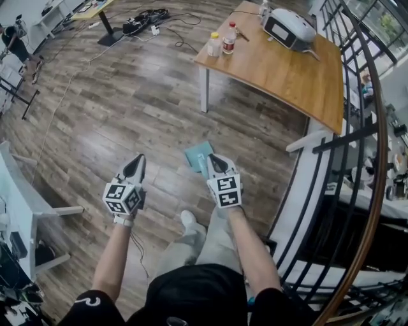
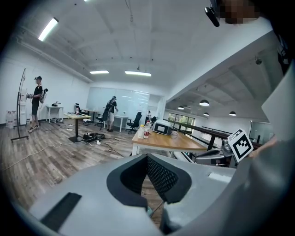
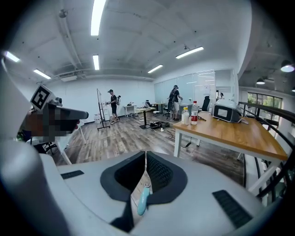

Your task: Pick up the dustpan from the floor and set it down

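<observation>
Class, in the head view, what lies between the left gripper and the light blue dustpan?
Nothing. In the head view, only bare wood floor runs between the left gripper and the dustpan.

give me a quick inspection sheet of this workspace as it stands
surface: wood-plank floor
job's things: teal dustpan just beyond the right gripper; its handle shows in line with that gripper's jaws, grip not confirmed
clutter: two bottles and a grey-white device on the wooden table
grippers: left gripper jaws together; right gripper jaws together
cables: cable bundle on the floor past the table
surroundings: dark railing at right; person standing in the distance
</observation>
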The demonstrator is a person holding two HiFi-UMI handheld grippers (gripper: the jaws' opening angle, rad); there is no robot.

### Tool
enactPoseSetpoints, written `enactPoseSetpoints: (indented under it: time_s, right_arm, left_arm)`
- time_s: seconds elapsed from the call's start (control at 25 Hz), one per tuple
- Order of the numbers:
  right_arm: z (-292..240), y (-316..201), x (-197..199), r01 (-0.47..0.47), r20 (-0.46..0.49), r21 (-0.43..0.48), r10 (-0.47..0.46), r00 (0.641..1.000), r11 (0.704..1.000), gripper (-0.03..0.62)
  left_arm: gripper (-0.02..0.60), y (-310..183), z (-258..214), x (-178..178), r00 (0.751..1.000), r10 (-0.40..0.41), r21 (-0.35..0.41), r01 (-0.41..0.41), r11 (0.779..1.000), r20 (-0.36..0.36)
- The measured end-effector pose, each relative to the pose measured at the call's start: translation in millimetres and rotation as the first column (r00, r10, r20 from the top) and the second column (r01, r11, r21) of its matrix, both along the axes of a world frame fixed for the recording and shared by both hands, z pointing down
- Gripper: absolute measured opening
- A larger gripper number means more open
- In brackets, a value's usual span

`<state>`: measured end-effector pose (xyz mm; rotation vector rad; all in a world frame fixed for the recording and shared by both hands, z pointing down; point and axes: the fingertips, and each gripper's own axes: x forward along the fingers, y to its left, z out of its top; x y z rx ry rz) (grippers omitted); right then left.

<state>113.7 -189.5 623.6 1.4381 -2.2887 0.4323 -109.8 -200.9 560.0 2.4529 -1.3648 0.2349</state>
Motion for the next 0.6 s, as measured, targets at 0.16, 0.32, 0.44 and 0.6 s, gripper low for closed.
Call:
enactPoseSetpoints:
  time_s: [0.16,0.32,0.44,0.6]
  right_arm:
    - [32.0,-15.2,1.1,-0.002,0.006,-0.020,0.002,1.000,1.000,0.016]
    - [65.8,-28.8,-1.4,-0.013,0.016,-0.054,0.014,1.000,0.998,0.034]
    - [92.3,-35.1,-6.3,0.002,0.017,-0.074,-0.001,1.000,0.997,0.084]
    - [127.9,-36.5,-16.6,0.022,0.011,-0.101,-0.021,1.000,0.995,0.171]
  left_arm:
    - [-0.002,-12.3,27.8,4.9,1.000,0.000,-0.013,-0.001,1.000,-0.006]
    - [-0.002,-21.2,57.4,10.5,1.000,0.002,-0.039,-0.003,0.999,-0.013]
    - [-0.002,-25.4,80.7,16.5,1.000,0.013,-0.051,-0.013,0.999,-0.012]
    - [-0.002,-27.7,107.6,20.0,1.000,0.027,-0.066,-0.028,0.997,-0.010]
